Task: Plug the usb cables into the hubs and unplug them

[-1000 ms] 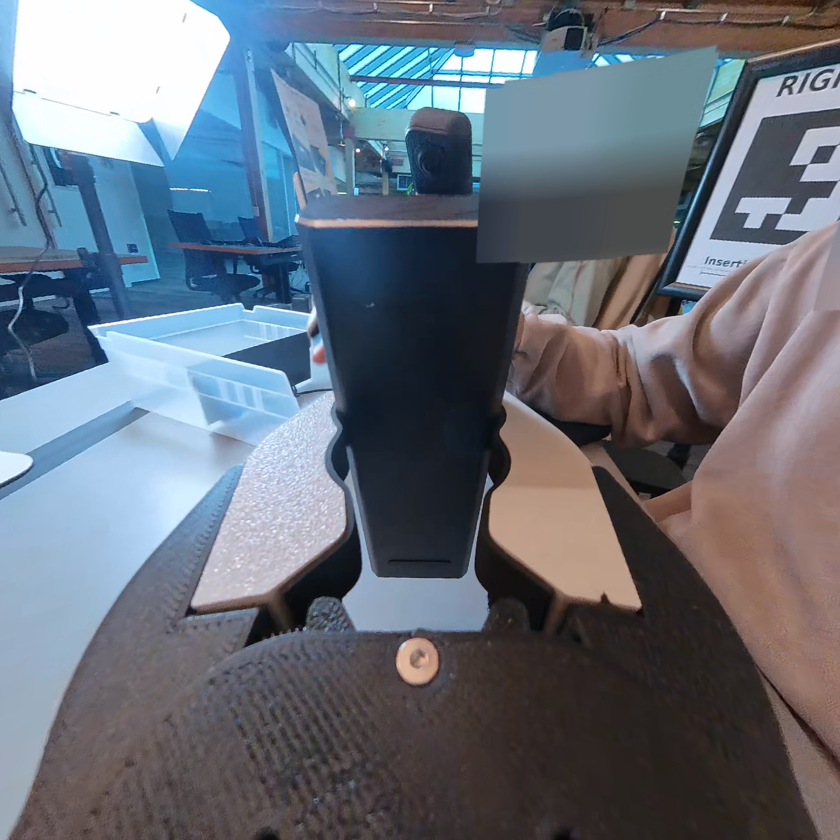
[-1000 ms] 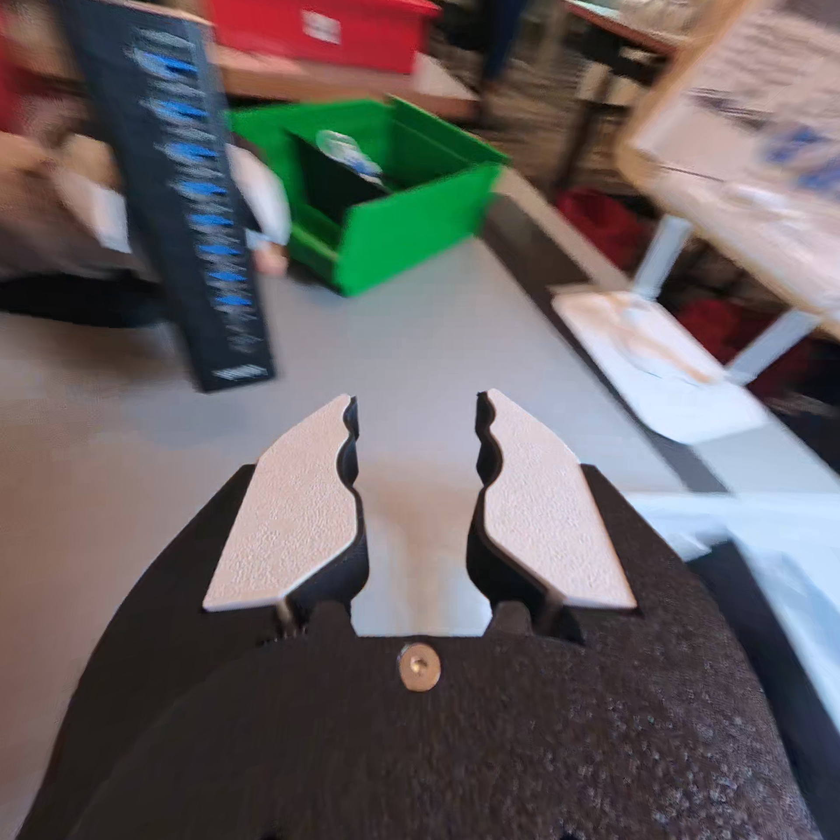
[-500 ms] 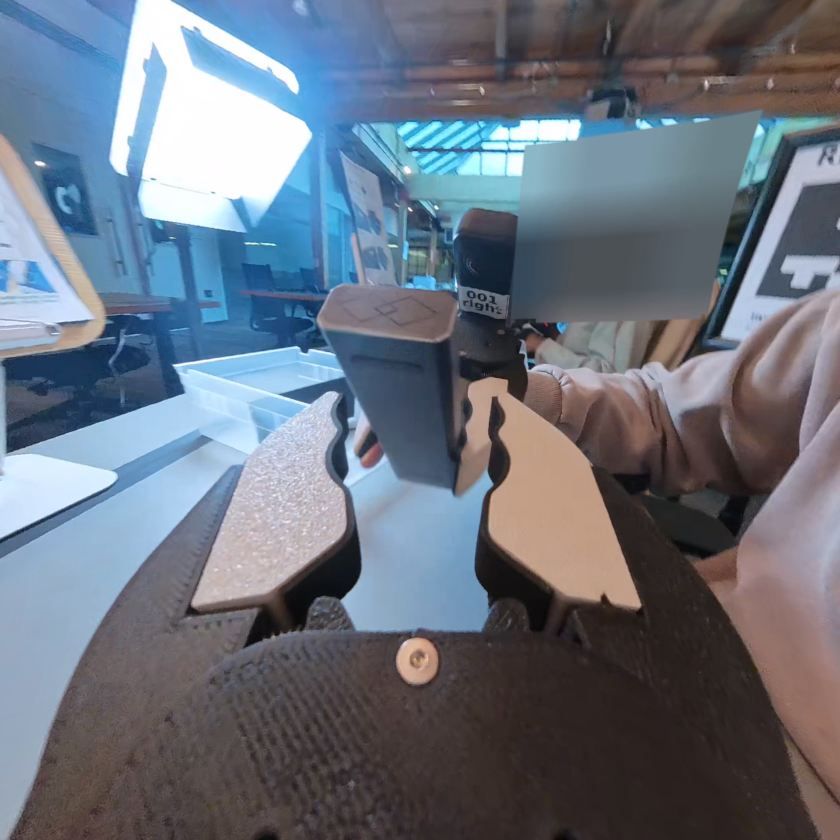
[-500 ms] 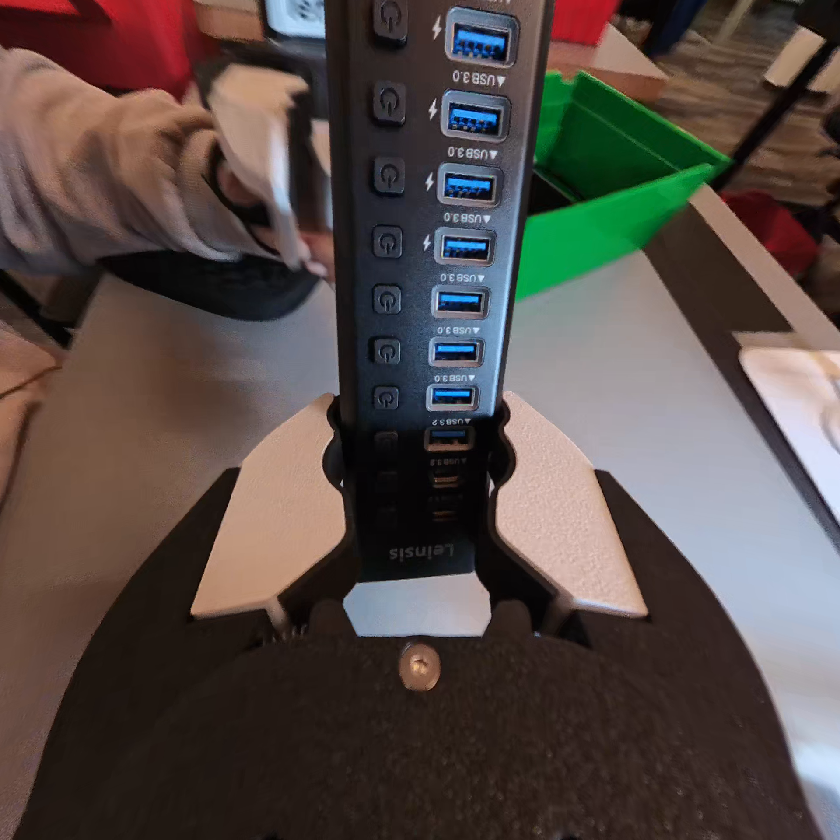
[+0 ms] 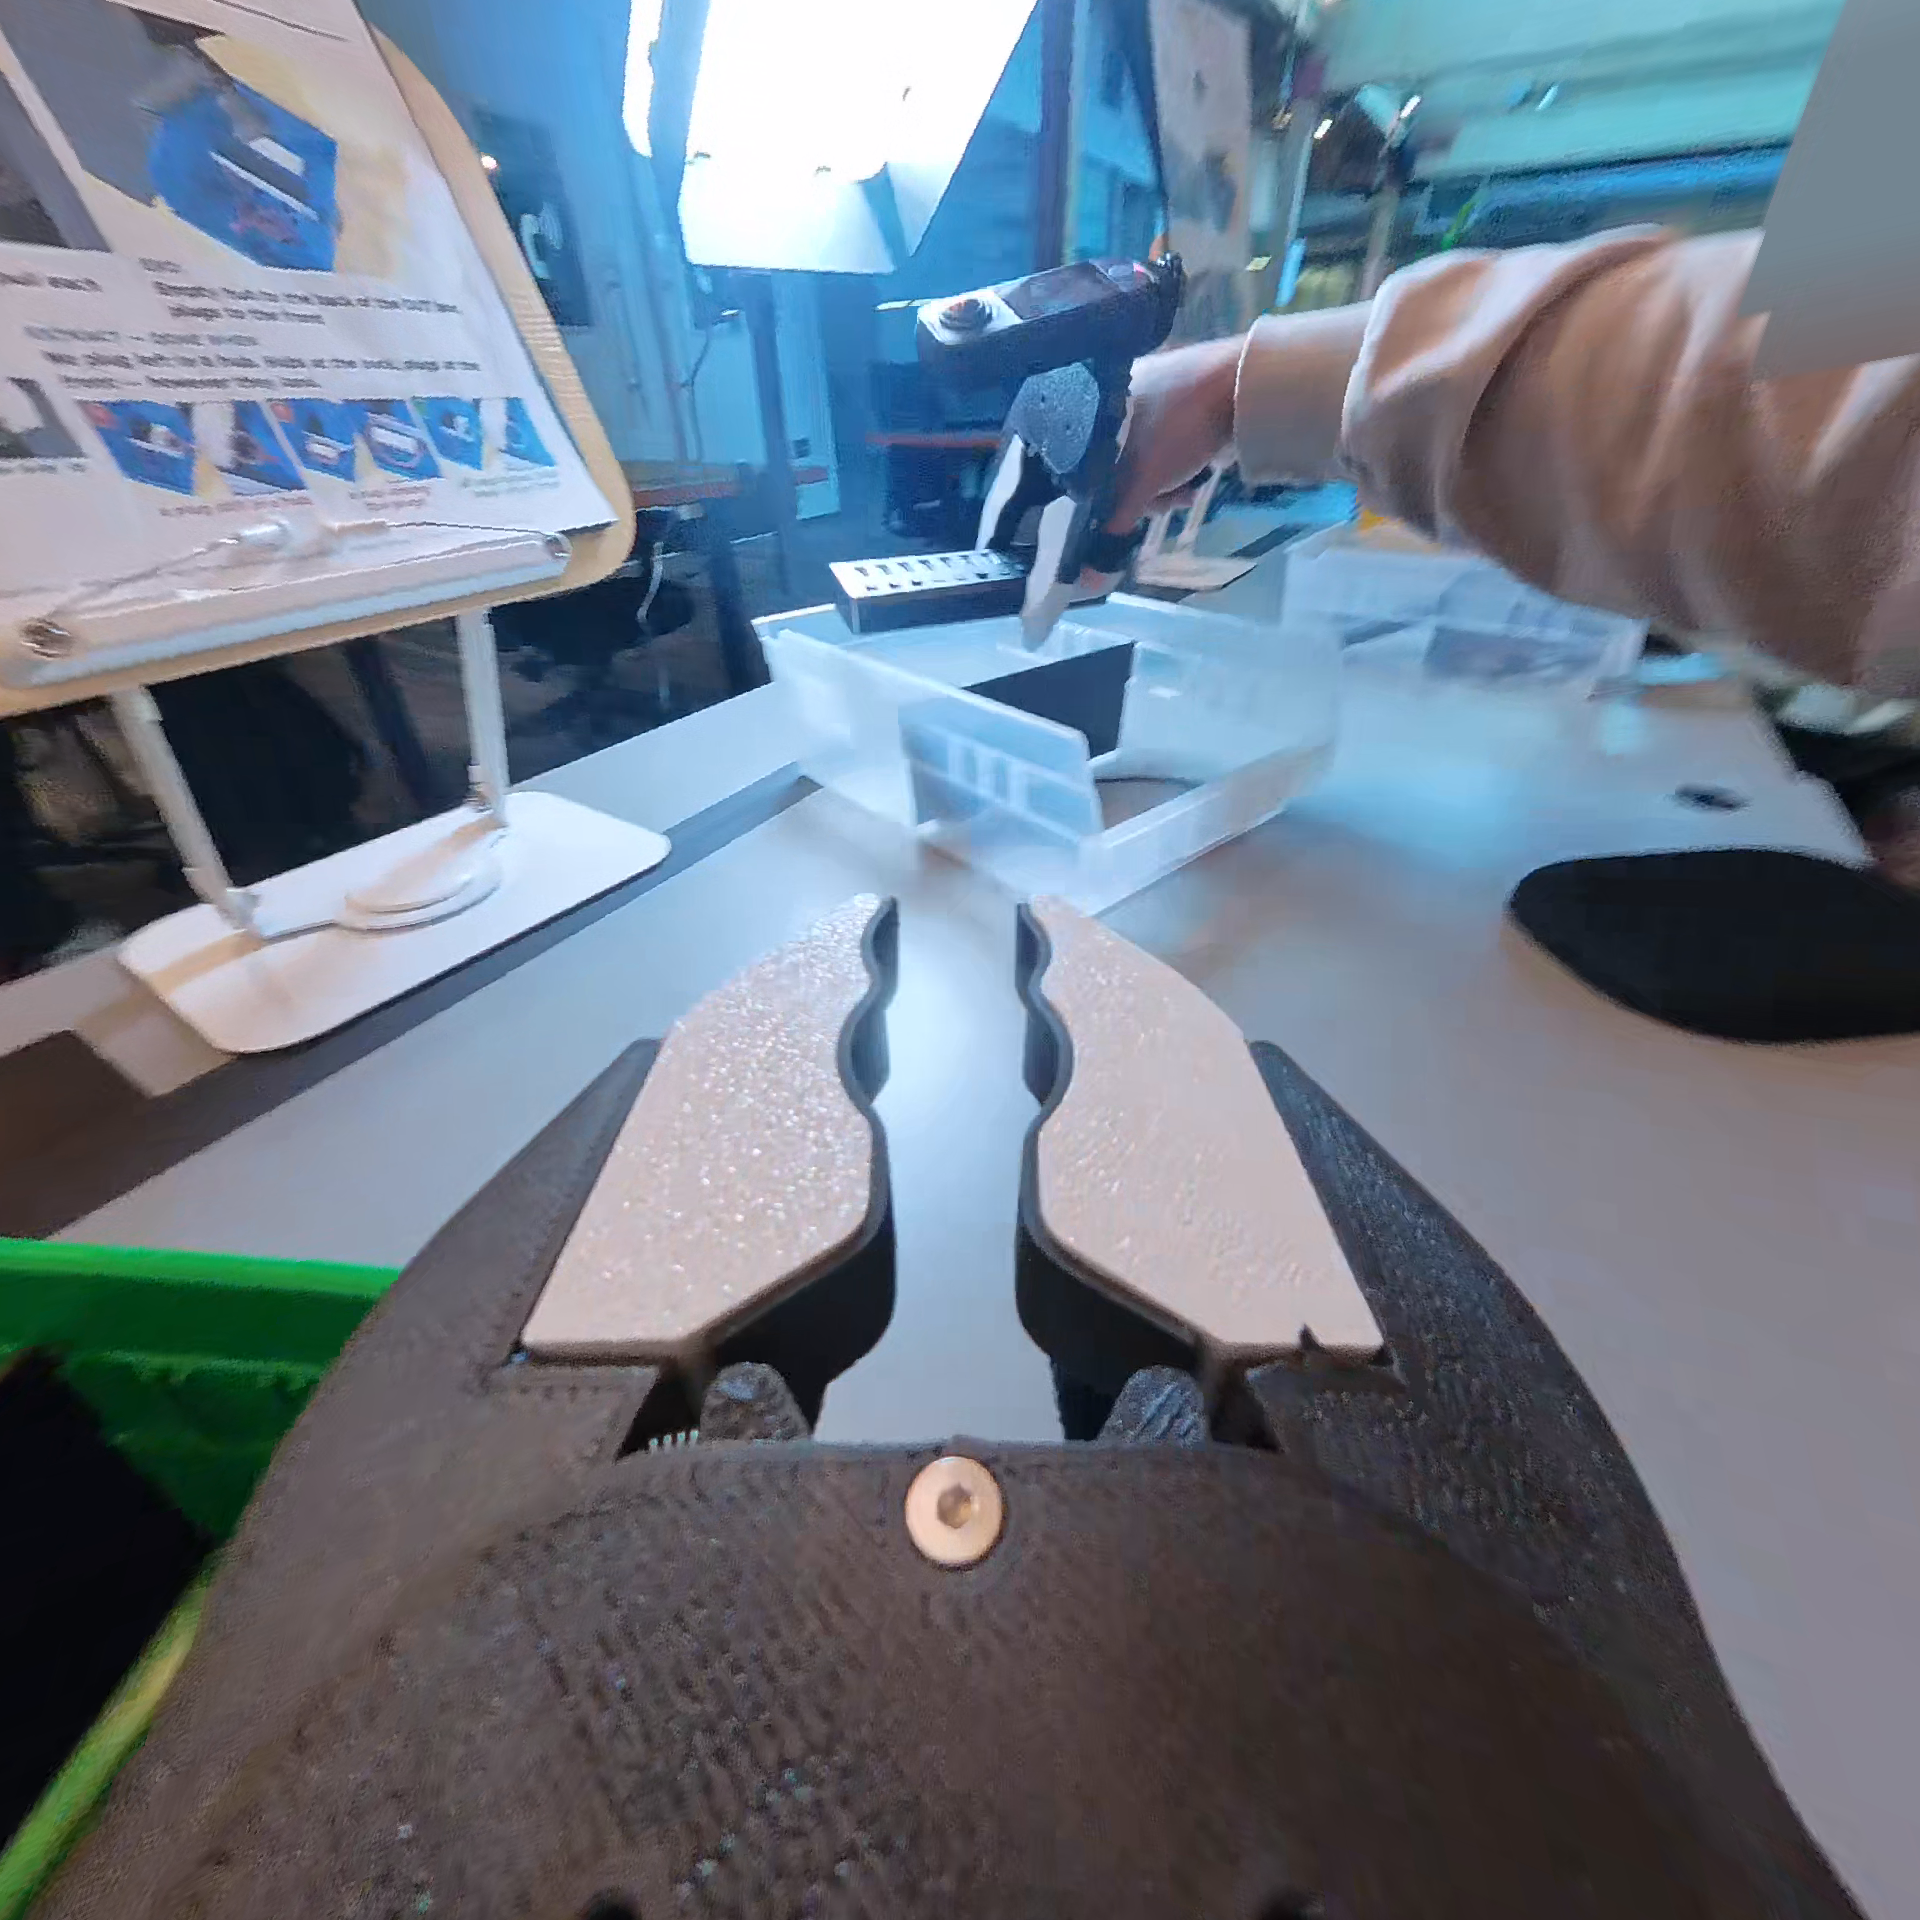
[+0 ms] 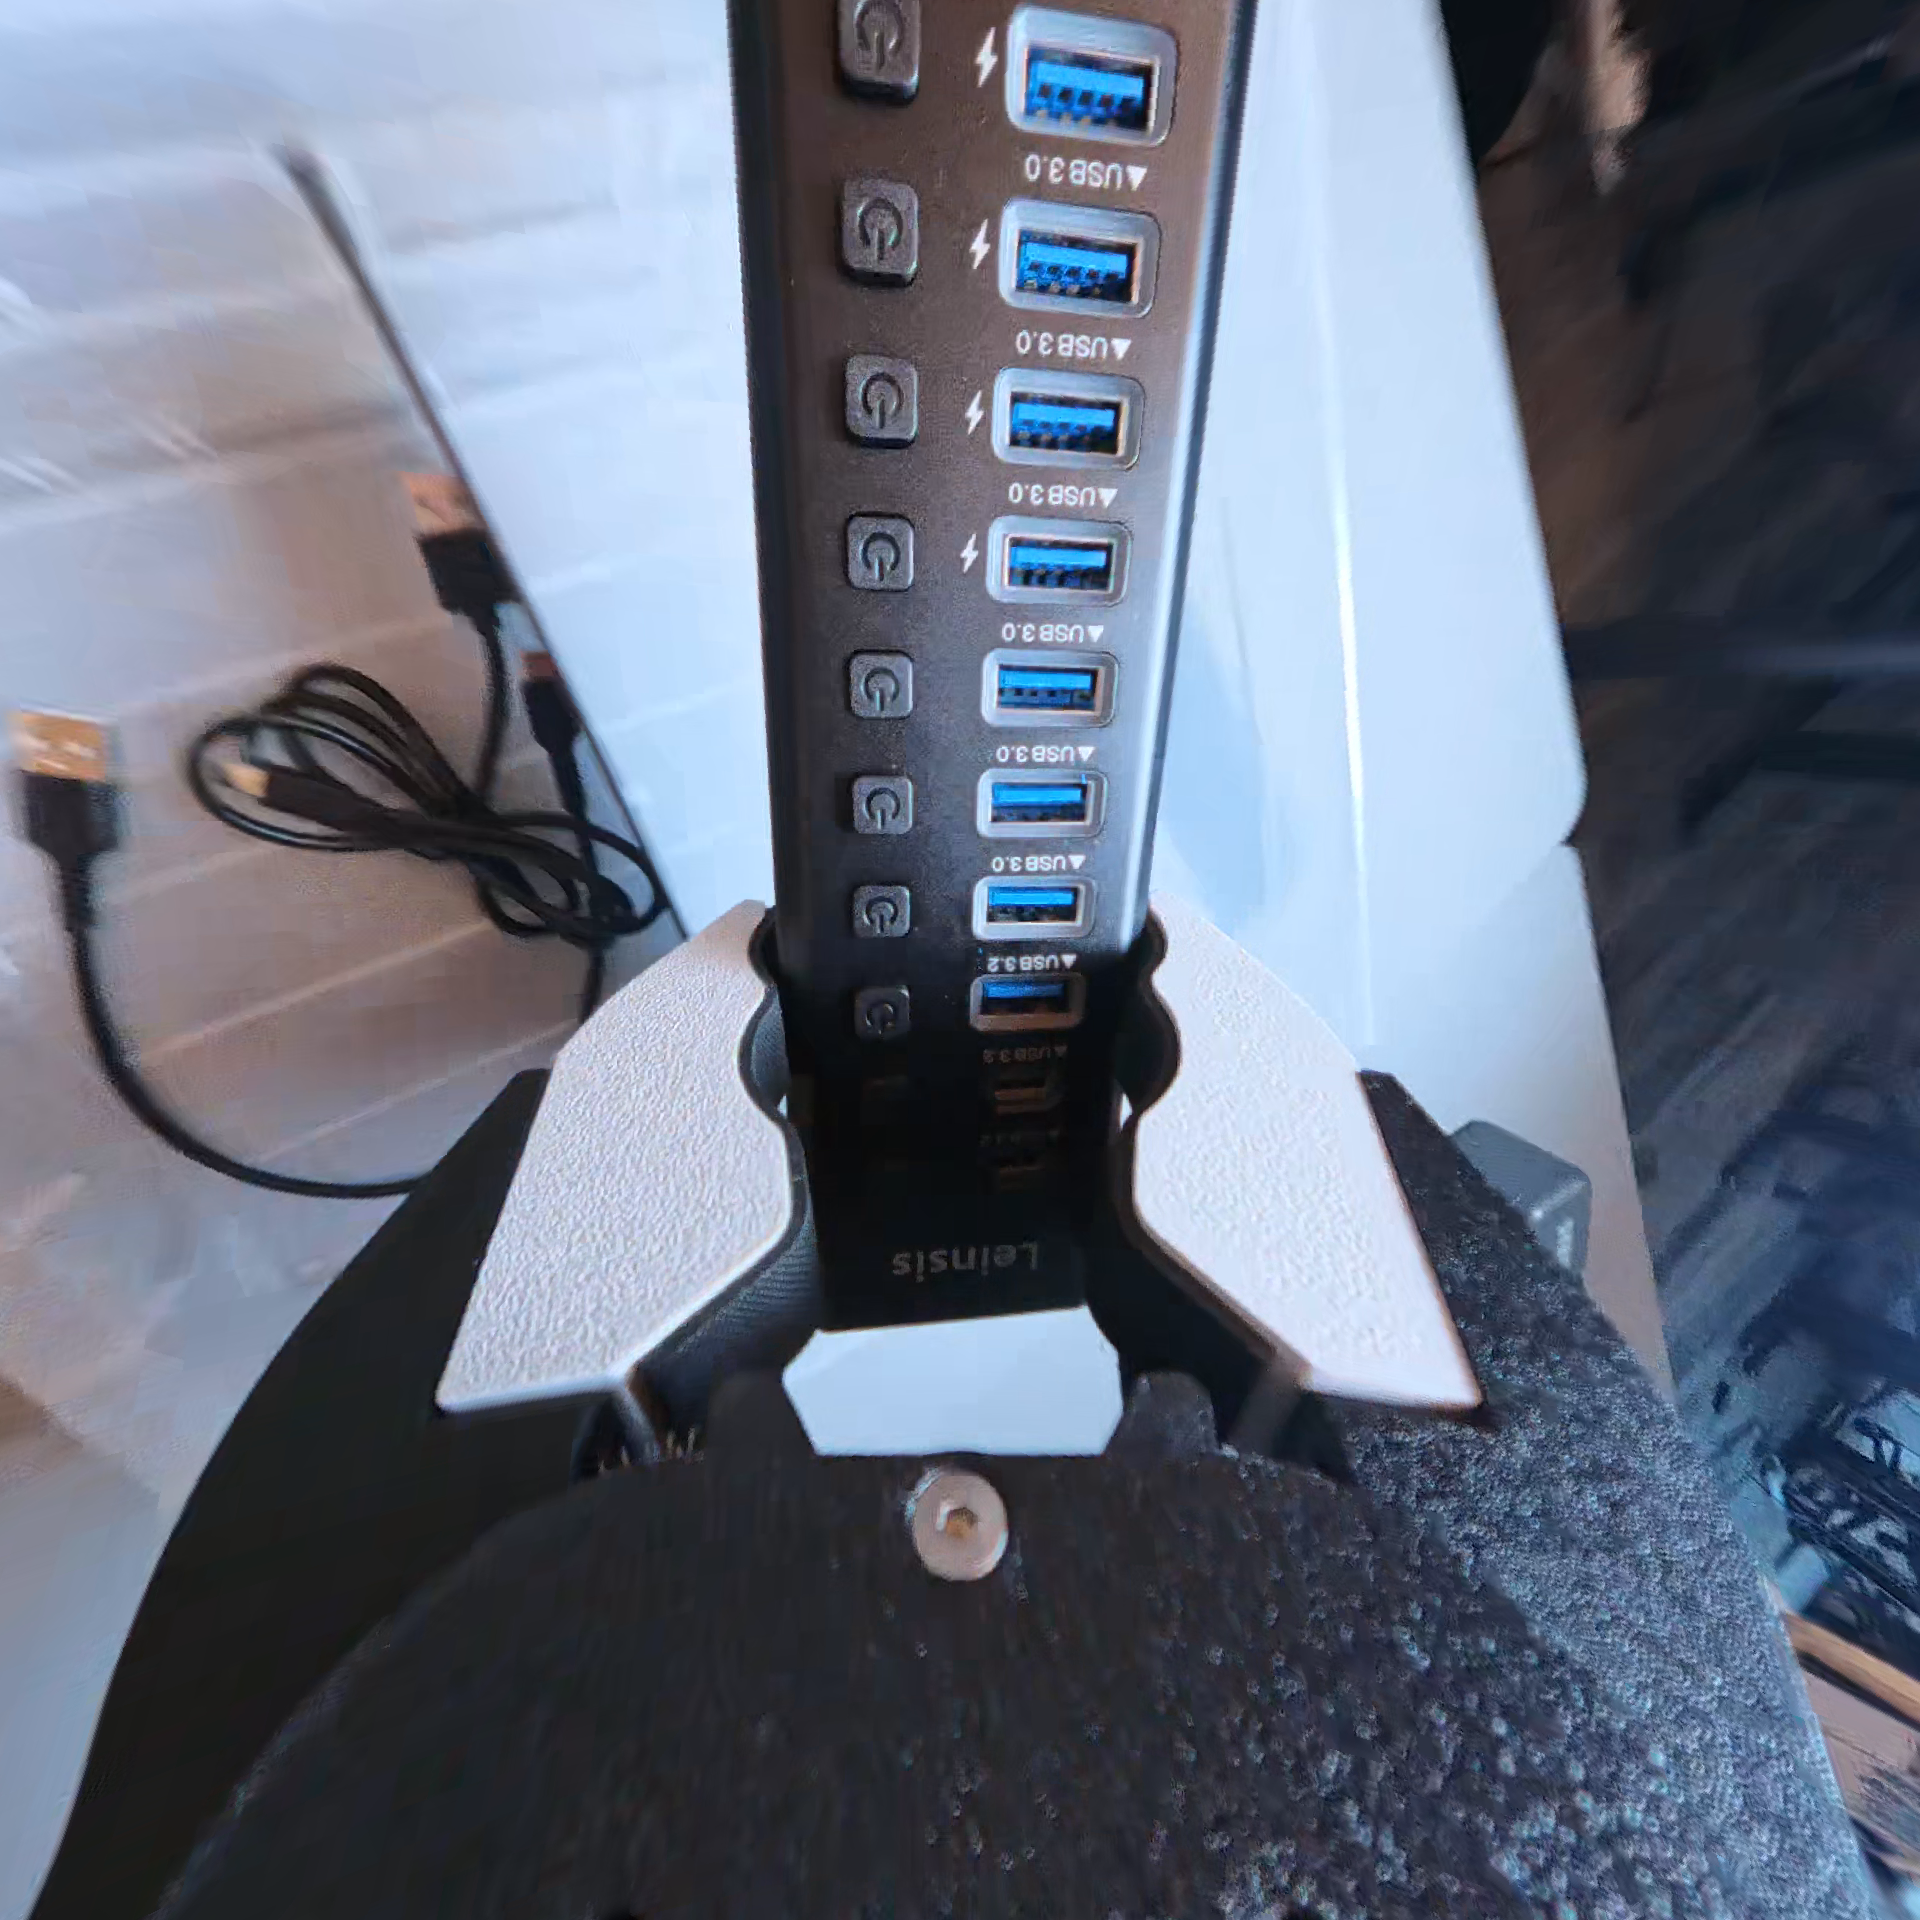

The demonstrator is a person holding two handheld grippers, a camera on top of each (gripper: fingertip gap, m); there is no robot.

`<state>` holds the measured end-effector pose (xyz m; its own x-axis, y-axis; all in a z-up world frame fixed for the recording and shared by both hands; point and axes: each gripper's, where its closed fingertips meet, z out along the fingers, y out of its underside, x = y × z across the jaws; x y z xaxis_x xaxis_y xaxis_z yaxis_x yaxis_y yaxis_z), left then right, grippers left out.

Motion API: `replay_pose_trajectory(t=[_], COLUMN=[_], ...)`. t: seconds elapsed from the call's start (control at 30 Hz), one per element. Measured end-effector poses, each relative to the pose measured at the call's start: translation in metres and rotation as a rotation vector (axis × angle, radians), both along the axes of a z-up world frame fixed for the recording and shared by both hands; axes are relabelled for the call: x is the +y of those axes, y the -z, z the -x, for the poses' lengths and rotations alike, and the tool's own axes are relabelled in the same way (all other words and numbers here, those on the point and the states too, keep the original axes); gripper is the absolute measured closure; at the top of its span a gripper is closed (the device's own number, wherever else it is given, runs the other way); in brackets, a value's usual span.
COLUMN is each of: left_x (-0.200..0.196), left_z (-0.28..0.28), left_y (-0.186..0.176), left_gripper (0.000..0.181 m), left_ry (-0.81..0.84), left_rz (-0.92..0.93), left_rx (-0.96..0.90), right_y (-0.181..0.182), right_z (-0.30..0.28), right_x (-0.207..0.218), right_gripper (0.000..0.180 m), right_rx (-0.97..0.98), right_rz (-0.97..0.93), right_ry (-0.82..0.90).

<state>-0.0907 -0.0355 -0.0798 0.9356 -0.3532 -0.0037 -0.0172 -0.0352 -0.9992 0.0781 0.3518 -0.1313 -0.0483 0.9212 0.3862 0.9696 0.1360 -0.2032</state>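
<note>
My right gripper (image 6: 956,914) is shut on the near end of a long black USB hub (image 6: 935,468) with a row of blue ports and round buttons, and holds it lengthwise between the fingers. In the left wrist view the right gripper (image 5: 1023,561) holds that hub (image 5: 914,592) over the far side of a clear plastic tray (image 5: 1195,821). Loose black USB cables (image 6: 395,790) lie left of the hub, with a USB plug (image 6: 62,748) at the far left. My left gripper (image 5: 954,914) is empty, its jaws a narrow gap apart, low over the grey table (image 5: 1455,1195).
A white document stand (image 5: 395,904) holding a printed sheet stands at the left. A green bin (image 5: 156,1340) is at the lower left by the left gripper. A black pad (image 5: 1714,935) lies on the table at the right. A person's sleeve (image 5: 1558,416) reaches across. My right tips are roughly 15 cm from the USB plug (image 6: 62,748).
The hub passed from my left gripper to my right one, which closed on it and carried it over the clear tray. My left gripper pulled back and its jaws narrowed.
</note>
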Motion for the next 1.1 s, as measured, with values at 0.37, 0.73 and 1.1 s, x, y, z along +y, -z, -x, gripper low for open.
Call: replay_pose_trajectory(t=[0.37, 0.73, 1.1], left_x=[0.009, 0.000, -0.037], left_z=[0.016, 0.046, 0.247], left_y=[0.031, 0.009, 0.001], left_gripper=[0.169, 0.160, 0.141], left_ry=[-0.088, -0.223, -0.397], left_rz=[0.051, 0.069, 0.696], left_rx=[0.143, 0.282, 0.477], right_y=[0.086, -0.051, -0.060], right_z=[0.007, 0.053, -0.022], right_x=[0.015, -0.022, -0.254], right_gripper=[0.118, 0.119, 0.126], right_rx=[-0.283, 0.362, 0.643], right_rz=[0.247, -0.052, 0.088], right_ry=[-0.076, -0.163, -0.439])
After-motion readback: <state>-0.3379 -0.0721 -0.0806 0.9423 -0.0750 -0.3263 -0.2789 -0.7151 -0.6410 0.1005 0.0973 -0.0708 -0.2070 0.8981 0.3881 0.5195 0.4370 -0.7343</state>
